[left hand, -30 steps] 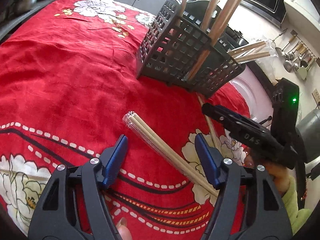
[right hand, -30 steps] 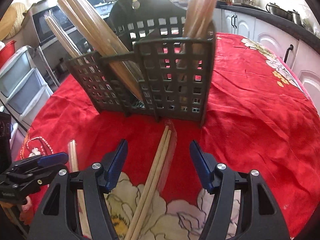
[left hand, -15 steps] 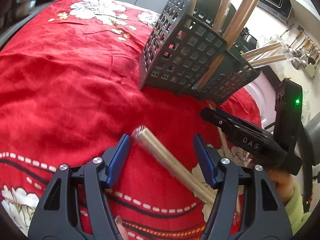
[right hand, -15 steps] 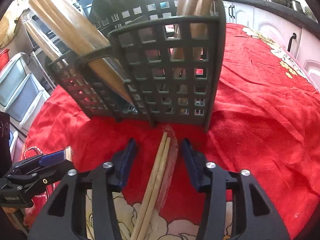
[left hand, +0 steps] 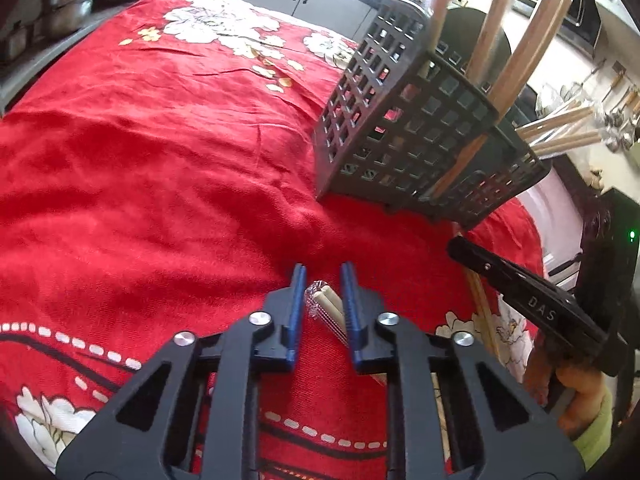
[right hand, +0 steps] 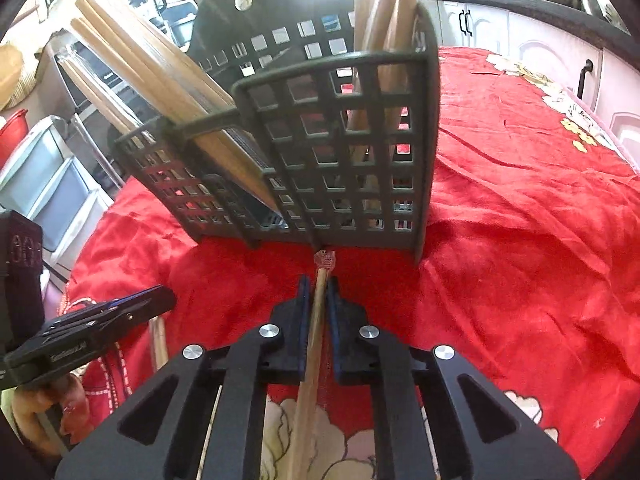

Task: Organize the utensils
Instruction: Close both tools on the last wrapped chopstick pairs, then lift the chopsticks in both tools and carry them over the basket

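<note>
A dark grey lattice utensil basket (left hand: 400, 128) stands on the red flowered tablecloth (left hand: 160, 160) with several wooden chopstick pairs leaning in it. My left gripper (left hand: 323, 270) is closing its jaws on a plastic-wrapped chopstick pair (left hand: 326, 300) that lies on the cloth, and the blue pads squeeze it near its end. In the right wrist view my right gripper (right hand: 318, 280) is closing tight on another wrapped chopstick pair (right hand: 312, 340), whose tip points at the basket (right hand: 352, 152) just ahead. Each gripper shows in the other's view: right gripper (left hand: 460, 248), left gripper (right hand: 168, 300).
The cloth's right edge drops off beyond the basket toward plastic drawers (right hand: 44, 184). White cabinets (right hand: 540, 52) and pots (left hand: 68, 12) line the counters around the table. The broad red cloth to the left of the basket is bare.
Both grippers went from wide open to closed on their chopstick pairs. The left one slid forward along its pair toward the wrapped end. The right one edged closer to the basket.
</note>
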A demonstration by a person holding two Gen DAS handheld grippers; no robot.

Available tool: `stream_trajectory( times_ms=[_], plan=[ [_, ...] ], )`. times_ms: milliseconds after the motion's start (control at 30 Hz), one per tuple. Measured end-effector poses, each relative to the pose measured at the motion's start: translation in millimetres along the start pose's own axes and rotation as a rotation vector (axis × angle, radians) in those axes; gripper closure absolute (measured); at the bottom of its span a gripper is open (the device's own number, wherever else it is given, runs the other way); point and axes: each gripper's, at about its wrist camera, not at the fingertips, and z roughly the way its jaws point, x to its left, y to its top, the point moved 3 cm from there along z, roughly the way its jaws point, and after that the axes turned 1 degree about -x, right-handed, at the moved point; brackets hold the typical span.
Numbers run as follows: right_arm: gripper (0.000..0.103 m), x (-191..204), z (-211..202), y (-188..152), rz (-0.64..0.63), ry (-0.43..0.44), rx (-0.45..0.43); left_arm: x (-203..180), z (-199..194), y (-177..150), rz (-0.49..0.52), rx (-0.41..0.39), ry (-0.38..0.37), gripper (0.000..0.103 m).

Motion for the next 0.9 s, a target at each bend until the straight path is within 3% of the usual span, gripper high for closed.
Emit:
stream_trajectory(
  times_ms=[300, 900],
  plan=[
    [0.096, 1.0, -47.2, -0.4, 0.01, 0.044, -0.078, -13.5, -39.9, -0.5, 0.003, -0.099, -0.086, 0.098],
    [0.097, 28.5, -158.5, 18.4, -0.082, 0.106, -0.357, -96.3, -128.9, 36.6, 0.178, -0.299, -0.221, 0.099]
  ],
)
